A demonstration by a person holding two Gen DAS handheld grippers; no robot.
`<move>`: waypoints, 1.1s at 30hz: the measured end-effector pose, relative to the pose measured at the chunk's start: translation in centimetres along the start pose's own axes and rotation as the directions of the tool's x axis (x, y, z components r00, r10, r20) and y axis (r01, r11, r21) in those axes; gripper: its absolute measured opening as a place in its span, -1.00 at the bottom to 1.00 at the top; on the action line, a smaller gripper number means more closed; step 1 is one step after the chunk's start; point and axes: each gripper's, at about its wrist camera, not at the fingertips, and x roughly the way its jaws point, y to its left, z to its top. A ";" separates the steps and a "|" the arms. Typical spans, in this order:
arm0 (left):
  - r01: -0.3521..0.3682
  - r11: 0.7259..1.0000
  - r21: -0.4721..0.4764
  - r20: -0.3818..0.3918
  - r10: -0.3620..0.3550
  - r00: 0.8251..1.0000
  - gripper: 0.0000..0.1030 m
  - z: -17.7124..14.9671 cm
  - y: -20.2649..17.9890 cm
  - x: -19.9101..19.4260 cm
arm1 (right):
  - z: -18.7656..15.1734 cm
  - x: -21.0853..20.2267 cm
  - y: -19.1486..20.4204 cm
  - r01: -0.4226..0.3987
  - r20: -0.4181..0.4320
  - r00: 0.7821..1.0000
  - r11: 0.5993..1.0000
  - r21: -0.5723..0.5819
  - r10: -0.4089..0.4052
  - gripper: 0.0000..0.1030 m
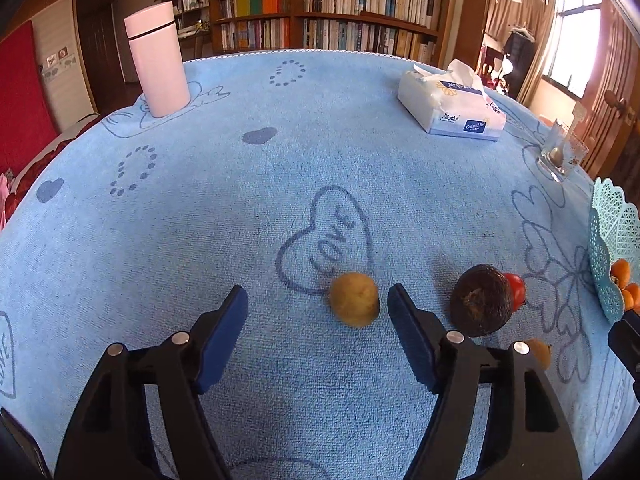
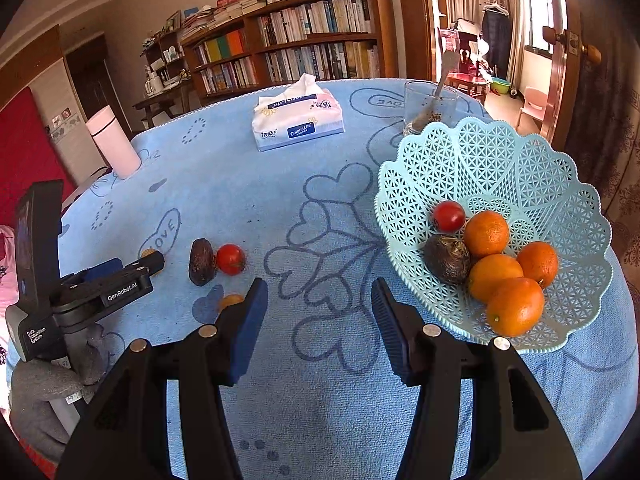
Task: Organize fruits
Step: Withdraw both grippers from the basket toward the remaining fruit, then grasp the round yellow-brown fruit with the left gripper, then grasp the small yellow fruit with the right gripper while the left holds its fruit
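My left gripper point(image 1: 317, 300) is open just above the blue cloth, with a small yellow-brown fruit point(image 1: 354, 299) between its fingertips, nearer the right finger. A dark avocado point(image 1: 482, 300) and a red tomato point(image 1: 515, 289) lie just right of it, and a small orange fruit point(image 1: 540, 353) sits behind the right finger. My right gripper point(image 2: 319, 300) is open and empty over the cloth, left of the light blue basket point(image 2: 500, 152). The basket holds several oranges point(image 2: 486, 233), a tomato point(image 2: 449, 216) and an avocado point(image 2: 447, 258). The left gripper also shows in the right wrist view point(image 2: 156, 264).
A pink tumbler point(image 1: 157, 60) stands at the far left, a tissue pack point(image 1: 452, 100) at the far middle, and a glass with a spoon point(image 2: 430, 106) behind the basket. The table's edge curves round close behind them. A bookshelf point(image 1: 332, 16) fills the background.
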 end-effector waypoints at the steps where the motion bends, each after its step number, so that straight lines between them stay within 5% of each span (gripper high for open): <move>1: 0.005 1.000 -0.005 -0.008 -0.006 1.000 0.30 0.0 0.1 0.3 | 0.0 0.2 0.2 -0.003 -0.006 1.000 1.000 -0.002 0.003 0.08; 7: 0.017 1.000 0.005 0.006 -0.017 1.000 0.09 0.1 -0.1 0.5 | -0.3 1.2 1.1 -0.016 -0.035 0.999 1.000 -0.017 0.015 0.08; 12: 0.046 0.997 0.056 0.020 -0.047 0.999 -0.53 -0.3 -1.1 0.1 | -0.8 2.0 1.7 -0.042 -0.068 0.997 0.999 -0.022 0.040 0.08; 29: 0.045 0.998 0.038 0.072 -0.047 0.996 -0.53 -1.0 -0.7 -1.6 | -1.3 4.7 4.5 -0.079 -0.137 0.988 0.994 -0.070 0.069 0.08; 33: 0.045 0.998 0.043 0.081 -0.048 0.996 -0.53 -1.1 -0.9 -1.8 | -1.4 5.6 5.0 -0.064 -0.147 0.988 0.994 -0.091 0.050 -0.10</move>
